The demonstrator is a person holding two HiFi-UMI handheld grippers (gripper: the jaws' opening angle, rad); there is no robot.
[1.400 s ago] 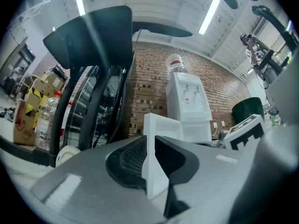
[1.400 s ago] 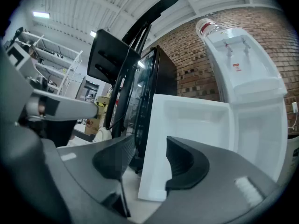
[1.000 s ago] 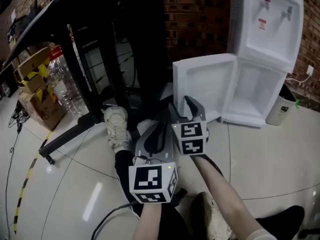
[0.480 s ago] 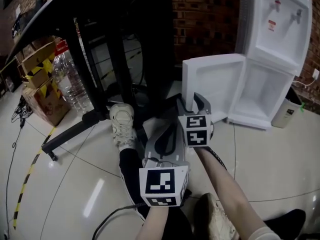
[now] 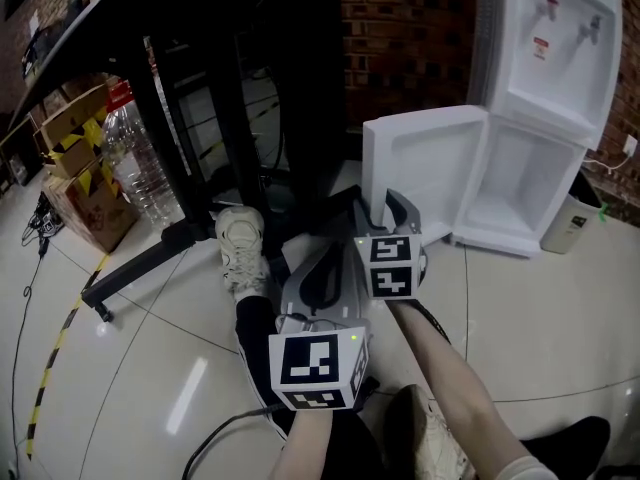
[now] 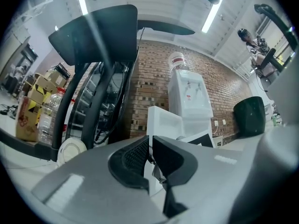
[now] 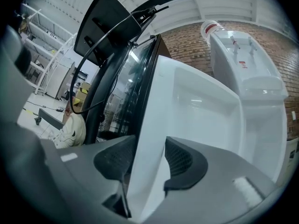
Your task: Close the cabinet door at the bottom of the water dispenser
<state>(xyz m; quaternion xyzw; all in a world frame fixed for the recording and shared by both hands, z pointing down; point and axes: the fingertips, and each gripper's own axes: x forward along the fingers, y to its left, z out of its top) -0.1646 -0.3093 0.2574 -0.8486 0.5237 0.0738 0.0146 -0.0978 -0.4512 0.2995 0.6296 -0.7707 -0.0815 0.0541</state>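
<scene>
Brick-walled room: cabinet door (image 7: 201, 111) edge stands between the closing jaws of the right hand-held gripper (image 7: 149, 161).

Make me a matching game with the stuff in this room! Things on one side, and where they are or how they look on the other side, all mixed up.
Things:
1. cabinet door
2. shoe
3. plastic bottle
4. water dispenser

Places or states:
A. beside the cardboard boxes
B. has two taps near its top
C. swung wide open
D. on the floor by the black stand

Pairs: 1-C, 2-D, 3-A, 4-B.
</scene>
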